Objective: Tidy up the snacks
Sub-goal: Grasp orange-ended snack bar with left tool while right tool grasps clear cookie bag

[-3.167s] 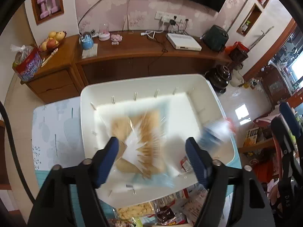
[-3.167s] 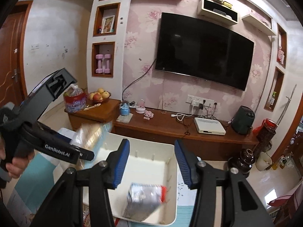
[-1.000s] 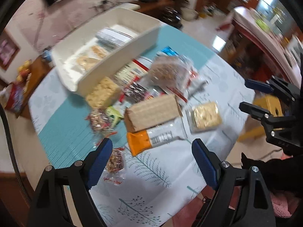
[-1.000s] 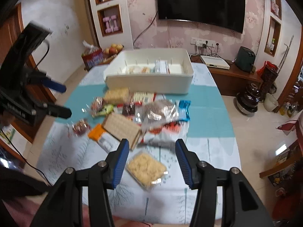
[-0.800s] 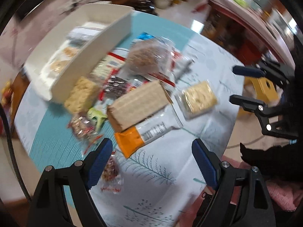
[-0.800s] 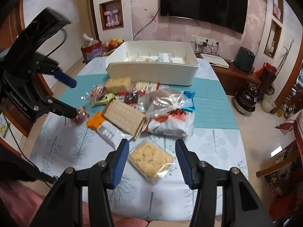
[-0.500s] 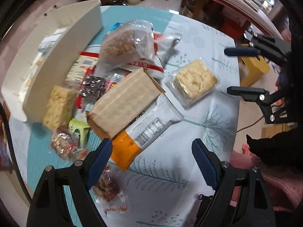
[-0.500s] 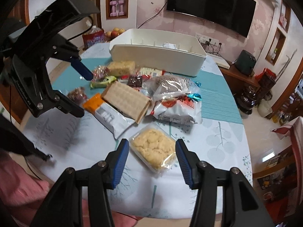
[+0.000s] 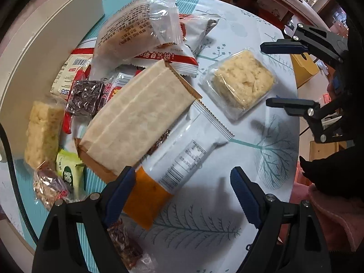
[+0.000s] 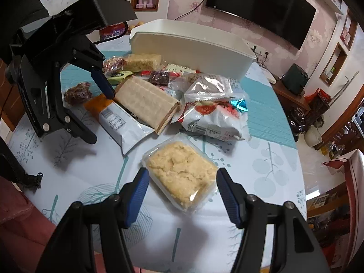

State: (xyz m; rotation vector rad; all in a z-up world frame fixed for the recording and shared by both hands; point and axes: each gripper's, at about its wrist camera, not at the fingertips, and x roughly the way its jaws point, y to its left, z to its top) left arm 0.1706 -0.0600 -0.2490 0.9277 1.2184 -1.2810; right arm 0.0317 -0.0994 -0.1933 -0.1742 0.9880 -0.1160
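A round table [image 10: 261, 170] with a pale tree-patterned cloth is strewn with snacks in front of a white bin [image 10: 191, 45]. A clear-wrapped, crumbly yellow cake [image 10: 182, 170] is framed untouched between the opening jaws of the right gripper [image 10: 182, 195]. The left gripper [image 9: 179, 193] is spread wide over an orange-and-white packet [image 9: 173, 168].

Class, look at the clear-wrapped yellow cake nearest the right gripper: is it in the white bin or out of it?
Out. The yellow cake lies on the tablecloth, apart from the white bin.
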